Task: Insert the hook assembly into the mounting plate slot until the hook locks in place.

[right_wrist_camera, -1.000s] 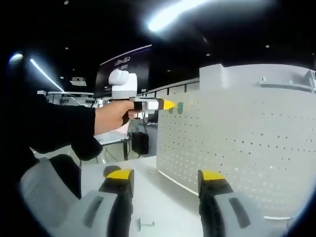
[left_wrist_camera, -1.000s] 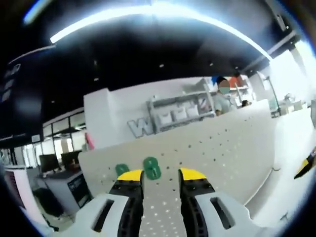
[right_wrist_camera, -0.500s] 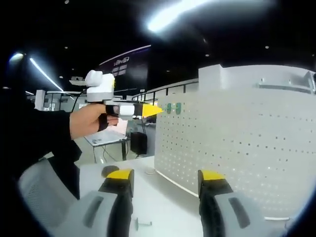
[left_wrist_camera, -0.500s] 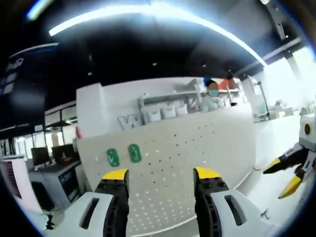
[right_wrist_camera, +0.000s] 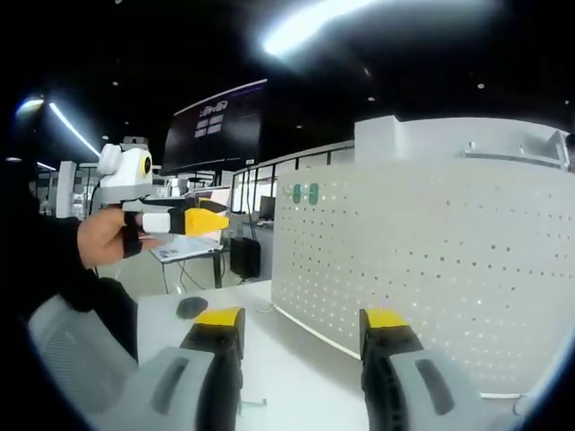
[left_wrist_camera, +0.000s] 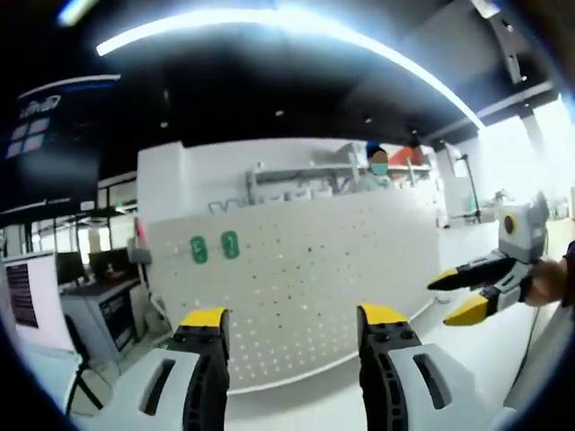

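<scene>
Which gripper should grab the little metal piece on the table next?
Probably right: the right gripper is low over the table, small metal piece just before it; the left gripper is held higher.

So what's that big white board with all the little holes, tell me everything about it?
The pegboard is a large white panel dotted with regular rows of small holes. It stands upright on the white table. Two small green pieces sit side by side near its top corner. Neither gripper touches it, and both grippers' jaws are open and empty.

Background stuff: long ceiling light strip (left_wrist_camera: 269, 22), dark wall screen (left_wrist_camera: 54, 144), white shelf unit (left_wrist_camera: 296, 175), and a dark round thing (right_wrist_camera: 190, 307) on the counter (right_wrist_camera: 296, 377).
</scene>
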{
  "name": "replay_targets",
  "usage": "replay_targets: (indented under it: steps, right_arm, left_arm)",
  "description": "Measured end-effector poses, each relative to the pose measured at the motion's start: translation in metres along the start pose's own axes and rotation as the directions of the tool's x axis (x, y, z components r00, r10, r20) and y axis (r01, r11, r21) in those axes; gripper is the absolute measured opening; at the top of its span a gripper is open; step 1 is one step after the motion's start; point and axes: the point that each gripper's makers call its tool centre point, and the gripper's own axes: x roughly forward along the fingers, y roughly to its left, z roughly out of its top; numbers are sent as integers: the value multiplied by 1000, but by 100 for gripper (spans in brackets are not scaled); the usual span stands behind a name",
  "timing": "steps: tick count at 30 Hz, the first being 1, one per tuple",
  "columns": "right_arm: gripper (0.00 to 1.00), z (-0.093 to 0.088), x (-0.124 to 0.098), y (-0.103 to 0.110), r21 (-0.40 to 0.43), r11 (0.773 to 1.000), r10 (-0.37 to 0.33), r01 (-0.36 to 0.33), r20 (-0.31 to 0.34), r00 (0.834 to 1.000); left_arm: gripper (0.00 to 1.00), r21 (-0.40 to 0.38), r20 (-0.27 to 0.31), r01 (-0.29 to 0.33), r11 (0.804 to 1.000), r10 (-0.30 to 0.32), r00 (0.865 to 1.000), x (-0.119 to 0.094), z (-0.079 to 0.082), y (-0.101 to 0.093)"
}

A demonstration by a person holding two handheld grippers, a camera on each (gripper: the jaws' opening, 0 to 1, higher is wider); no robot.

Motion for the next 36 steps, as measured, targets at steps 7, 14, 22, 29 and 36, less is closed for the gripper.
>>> replay_targets:
  steps: [7, 14, 22, 29, 36]
  right_arm:
    - [49, -1, -3, -10, 4, 1000, -22, 22, -2, 1000]
    - [48, -11, -6, -23, 7, 999, -48, 49, -28, 998]
    - [47, -25, -5, -32, 18, 998, -63, 64, -71, 996]
    - [43, -34, -5, -31, 15, 998, -52, 54, -102, 993]
    - [39, -51, -10, -37, -22, 999, -53, 50, -164, 985]
  left_arm:
    - [57, -5, -16, 13, 1000, -13, 1000, -3, -18, -20]
    - [56, 4, -16, 42, 999, -42, 999, -1, -27, -39]
    - [56, 26, -30, 81, 996, -80, 996, -3, -31, -50]
    - [56, 28, -33, 86, 996, -85, 996, -4, -32, -52]
    - [56, 35, -34, 89, 995, -87, 996, -5, -33, -53]
